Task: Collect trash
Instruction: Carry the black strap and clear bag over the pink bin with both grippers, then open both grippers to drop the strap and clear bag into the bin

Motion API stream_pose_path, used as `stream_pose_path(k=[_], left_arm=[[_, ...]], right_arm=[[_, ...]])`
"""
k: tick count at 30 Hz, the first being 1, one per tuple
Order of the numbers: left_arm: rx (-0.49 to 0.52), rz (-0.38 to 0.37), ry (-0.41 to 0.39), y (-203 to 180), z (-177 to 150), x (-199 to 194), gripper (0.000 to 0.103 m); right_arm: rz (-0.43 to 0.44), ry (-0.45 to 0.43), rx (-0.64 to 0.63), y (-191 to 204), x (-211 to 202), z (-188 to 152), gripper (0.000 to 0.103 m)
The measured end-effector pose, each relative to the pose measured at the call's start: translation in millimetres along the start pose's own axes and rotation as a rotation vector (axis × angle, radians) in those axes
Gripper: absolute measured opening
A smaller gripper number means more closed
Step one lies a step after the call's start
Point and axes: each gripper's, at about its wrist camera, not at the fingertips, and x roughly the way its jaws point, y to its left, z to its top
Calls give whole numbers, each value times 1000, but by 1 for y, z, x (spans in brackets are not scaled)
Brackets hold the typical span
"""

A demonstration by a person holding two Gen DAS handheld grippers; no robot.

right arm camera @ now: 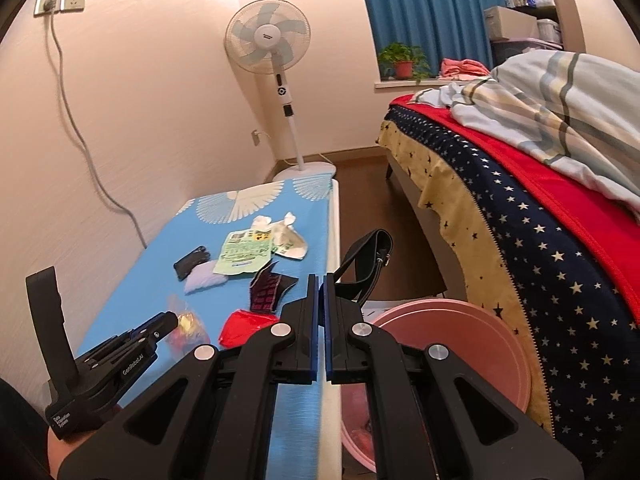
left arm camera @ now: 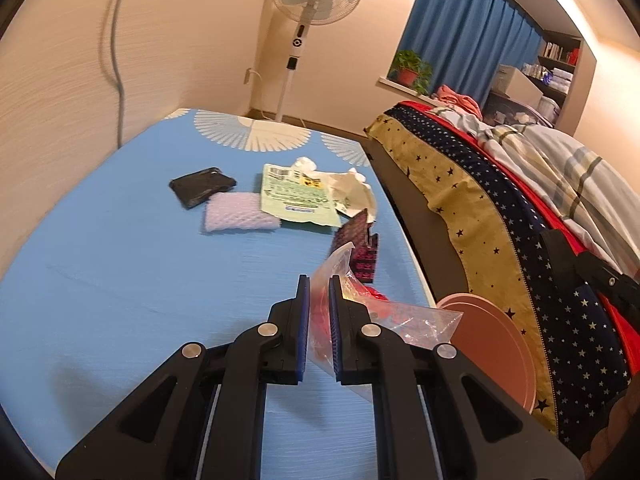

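Note:
My left gripper is shut on a clear plastic bag with red inside, held just above the blue table; it also shows in the right wrist view. My right gripper is shut and empty at the table's right edge, over a pink bin on the floor, also in the left wrist view. More trash lies on the table: a red wrapper, a dark red-patterned wrapper, a green packet, crumpled white paper, a lilac pouch and a black pouch.
A bed with a starred cover stands close on the right. A standing fan is beyond the table's far end. A wall with a hanging cable runs along the left. A black strap hangs by the table edge.

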Motion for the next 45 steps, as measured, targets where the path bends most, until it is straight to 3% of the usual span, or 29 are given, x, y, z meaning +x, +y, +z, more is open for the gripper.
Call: stream_pose_path(k=[23, 34, 40, 43, 45], left_arm=[[133, -207, 25, -75, -17, 23, 9], [227, -297, 81, -128, -35, 44, 9], [234, -318, 122, -138, -45, 56, 10], [240, -334, 145, -141, -49, 60, 10], [231, -341, 163, -140, -49, 63, 18]], right_arm=[[-85, 3, 126, -65, -6, 12, 2], [-109, 35, 151, -81, -2, 12, 2], [-120, 44, 154, -84, 1, 11, 3], [-136, 48, 159, -86, 3, 11, 7], [-149, 52, 175, -90, 4, 11, 10]])
